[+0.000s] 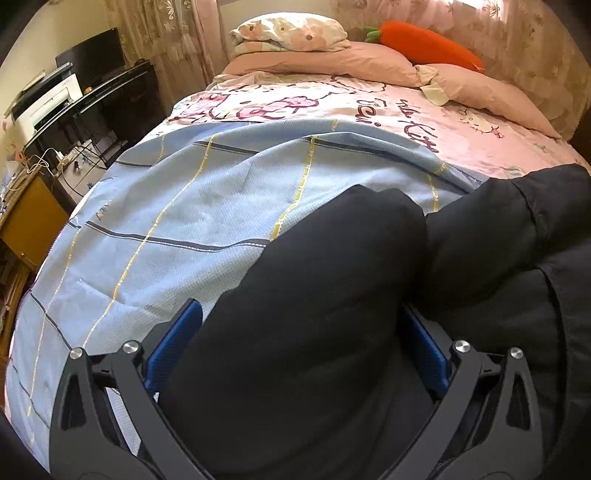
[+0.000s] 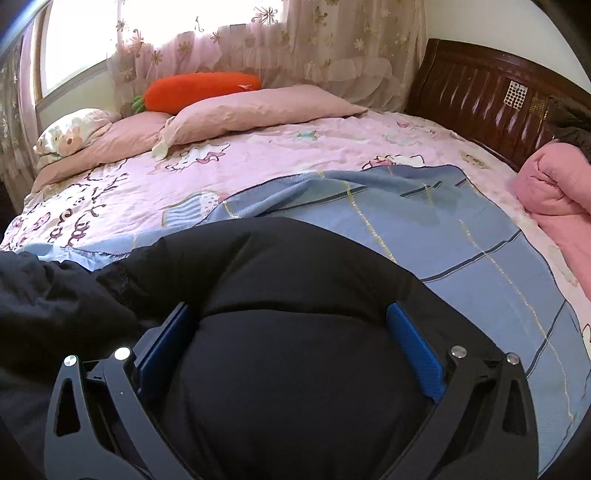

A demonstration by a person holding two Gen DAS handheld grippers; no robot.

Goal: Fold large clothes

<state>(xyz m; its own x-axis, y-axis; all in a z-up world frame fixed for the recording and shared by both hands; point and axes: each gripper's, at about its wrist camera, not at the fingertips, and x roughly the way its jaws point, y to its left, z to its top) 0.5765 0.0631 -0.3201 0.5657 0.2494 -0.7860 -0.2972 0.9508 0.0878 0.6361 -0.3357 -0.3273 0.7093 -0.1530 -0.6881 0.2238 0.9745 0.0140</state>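
Holding one black padded garment (image 1: 314,280) between us, we have two grippers at work, each with two blue pads. Our left gripper (image 1: 301,354) has its blue pads (image 1: 177,339) spread wide, with a thick roll of the black fabric filling the gap and touching both, so it grips the garment. Our right gripper (image 2: 291,350) stands likewise, its pads (image 2: 413,350) pressed against a puffed bulge of the same cloth.

We count one garment, lying at the near edge of the bed on a light blue checked sheet (image 1: 177,206), itself spread over a pink cartoon bedcover (image 2: 288,155). Its long axis runs along that near edge, from one gripper to the other. In the left wrist view a rounded end of it points toward the far edge of the bed, with more dark cloth bunched to its right.

At the far edge we count two plain pink pillows (image 2: 258,105), one flowered pillow (image 1: 291,31) and one orange carrot cushion (image 2: 201,90). One rolled pink quilt (image 2: 554,184) sits at the right edge, beside a dark wooden headboard (image 2: 476,88). Beyond the left edge stand one dark screen (image 1: 92,55) and one white printer (image 1: 48,105).
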